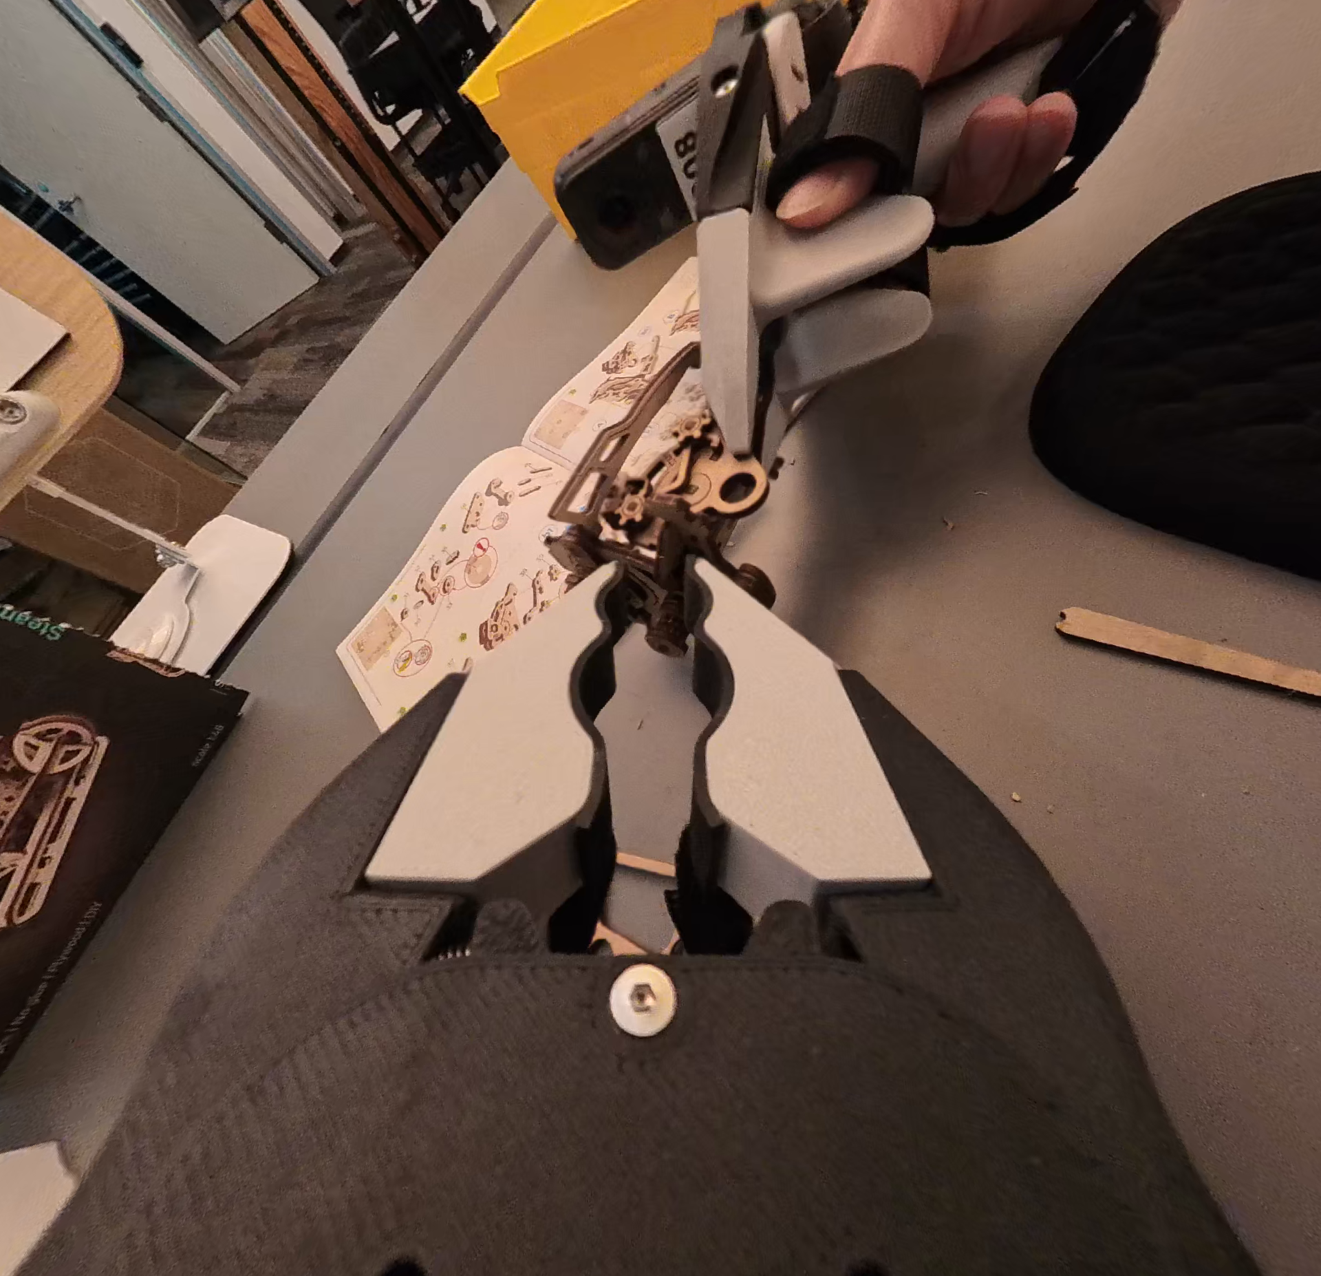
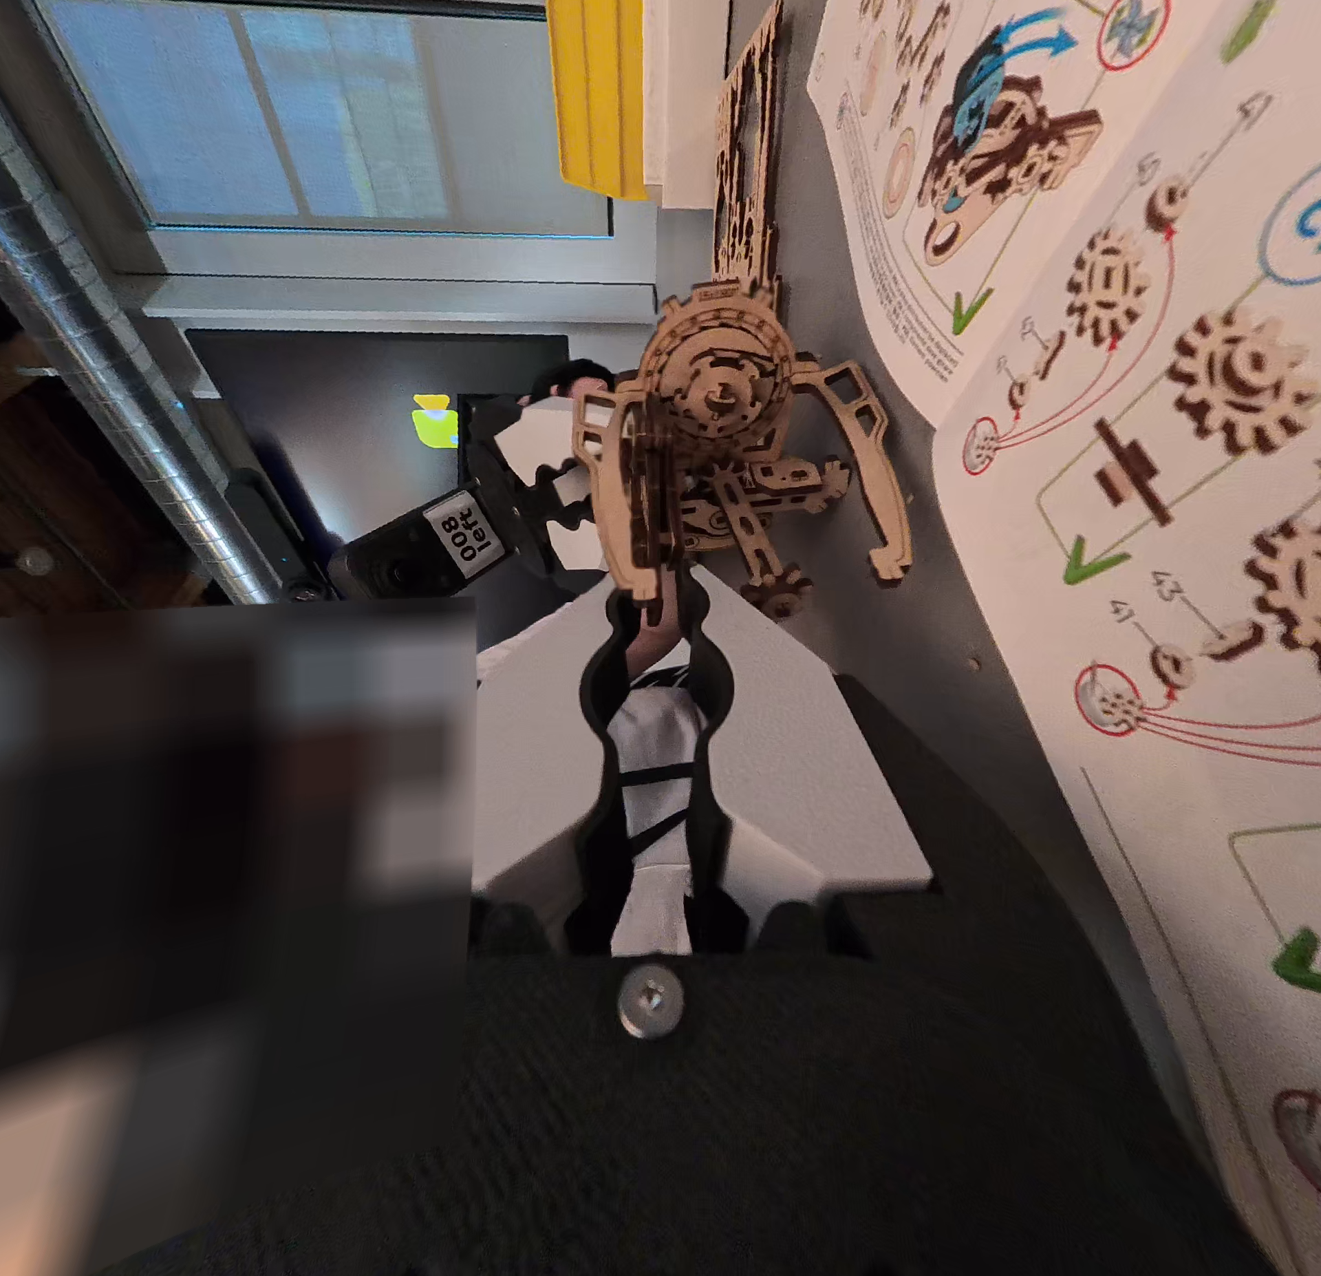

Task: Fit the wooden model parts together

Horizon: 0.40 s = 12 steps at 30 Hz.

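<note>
I have the wooden mechanical model [image 1: 665, 526] standing on the grey table [image 1: 1001, 848], partly over the open instruction booklet [image 1: 457, 584], and both claws are on it from opposite sides. My left gripper [image 1: 654, 602] reaches in low, its fingers pressed in on the model's base with only a narrow gap between them, so I read it as pinching the lower frame. My right gripper [image 2: 657, 602] comes down from above in the left wrist view; in its own view the fingers are nipped on a thin curved wooden part [image 2: 636, 505] at the model's edge. That part's long axis runs straight out ahead of the right claw, along its fingers, so I judge the seating push goes along that line while the left steadies. A loose wooden strip [image 1: 1186, 652] lies well apart to the right.
</note>
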Motion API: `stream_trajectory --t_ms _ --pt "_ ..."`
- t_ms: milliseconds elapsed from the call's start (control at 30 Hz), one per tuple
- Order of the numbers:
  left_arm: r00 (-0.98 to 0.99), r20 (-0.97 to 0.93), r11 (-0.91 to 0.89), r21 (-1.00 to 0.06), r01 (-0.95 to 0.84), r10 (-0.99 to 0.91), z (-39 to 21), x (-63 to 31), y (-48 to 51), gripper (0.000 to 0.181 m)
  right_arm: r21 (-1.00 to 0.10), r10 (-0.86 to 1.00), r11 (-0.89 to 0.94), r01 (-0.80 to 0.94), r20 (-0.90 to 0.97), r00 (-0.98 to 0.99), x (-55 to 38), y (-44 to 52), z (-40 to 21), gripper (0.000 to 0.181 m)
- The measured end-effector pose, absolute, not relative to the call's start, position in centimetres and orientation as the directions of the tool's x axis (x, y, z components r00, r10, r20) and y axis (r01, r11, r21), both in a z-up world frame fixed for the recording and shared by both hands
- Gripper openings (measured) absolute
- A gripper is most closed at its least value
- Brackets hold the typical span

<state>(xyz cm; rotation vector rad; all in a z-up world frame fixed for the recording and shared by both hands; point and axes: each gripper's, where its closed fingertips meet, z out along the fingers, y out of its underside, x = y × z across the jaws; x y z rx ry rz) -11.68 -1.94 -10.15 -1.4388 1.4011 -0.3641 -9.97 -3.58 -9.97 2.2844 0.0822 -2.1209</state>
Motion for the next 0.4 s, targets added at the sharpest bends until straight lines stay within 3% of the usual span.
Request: stream_trajectory --t_ms 400 --pt "0.238 -0.346 0.189 -0.843 -0.504 -0.908 -10.29 -11.36 -2.41 0.005 -0.008 0.018 -0.994 0.108 -0.995 0.095 -9.57 -3.79 -10.30 0.008"
